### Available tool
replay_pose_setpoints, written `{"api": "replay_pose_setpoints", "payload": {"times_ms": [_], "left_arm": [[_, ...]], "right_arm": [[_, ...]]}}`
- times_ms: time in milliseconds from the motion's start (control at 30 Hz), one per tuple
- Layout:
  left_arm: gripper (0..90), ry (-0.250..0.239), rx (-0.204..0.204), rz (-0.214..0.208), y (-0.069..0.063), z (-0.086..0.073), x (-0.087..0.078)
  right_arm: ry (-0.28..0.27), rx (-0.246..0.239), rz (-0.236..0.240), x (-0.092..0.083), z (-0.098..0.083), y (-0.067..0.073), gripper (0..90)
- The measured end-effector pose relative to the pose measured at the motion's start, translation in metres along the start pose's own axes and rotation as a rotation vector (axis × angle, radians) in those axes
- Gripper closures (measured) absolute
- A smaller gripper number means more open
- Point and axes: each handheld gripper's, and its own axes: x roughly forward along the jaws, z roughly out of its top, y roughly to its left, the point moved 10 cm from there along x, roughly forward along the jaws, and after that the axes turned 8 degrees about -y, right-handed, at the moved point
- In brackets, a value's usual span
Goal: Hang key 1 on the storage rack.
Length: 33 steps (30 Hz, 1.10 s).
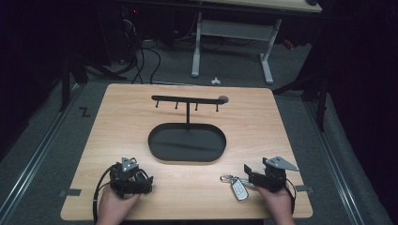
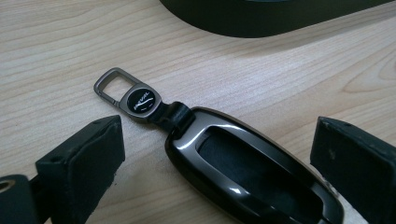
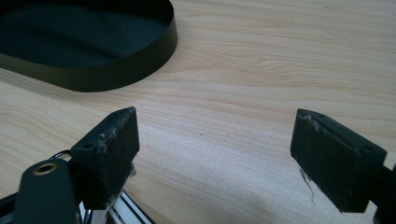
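A dark glossy key fob (image 2: 243, 168) with a metal clip (image 2: 112, 86) lies flat on the wooden table between the jaws of my left gripper (image 2: 217, 135). The jaws stand apart on either side of it, and neither pad presses on it. In the high view the left gripper (image 1: 136, 177) sits at the table's near left. A silver key fob (image 1: 239, 190) with a key ring lies at the near right, just left of my right gripper (image 1: 248, 174). The right gripper (image 3: 215, 126) is open over bare wood, and a bit of the silver fob (image 3: 119, 207) shows below its left jaw.
A black oval tray (image 1: 187, 145) sits mid-table, with a black T-shaped hook rack (image 1: 187, 101) rising from its far rim. The tray wall (image 2: 261, 18) lies just ahead of the left gripper, and the tray (image 3: 116, 70) is ahead-left of the right one. Dark floor and desk legs lie beyond.
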Motion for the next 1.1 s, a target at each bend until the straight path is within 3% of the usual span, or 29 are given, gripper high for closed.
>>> {"api": "replay_pose_setpoints", "payload": {"times_ms": [167, 400, 767, 1000, 1100], "left_arm": [[3.8, 0.029, 0.032, 0.008, -0.002, -0.005, 0.005], [4.4, 0.052, 0.030, 0.003, 0.001, -0.009, 0.006], [9.3, 0.056, -0.007, 0.033, 0.022, -0.025, -0.017], [15.3, 0.051, -0.025, 0.050, 0.036, -0.032, -0.029], [22.1, 0.049, -0.023, 0.043, 0.040, -0.034, -0.034]], "right_arm": [[-0.005, 0.019, -0.020, -0.004, 0.000, -0.003, 16.1], [0.000, 0.027, -0.028, -0.003, -0.002, -0.005, 16.5], [-0.033, 0.034, -0.007, 0.009, 0.011, -0.002, 19.5], [-0.048, 0.045, 0.003, 0.017, 0.017, -0.001, 21.7], [-0.046, 0.059, 0.010, 0.022, 0.019, 0.000, 22.0]]}}
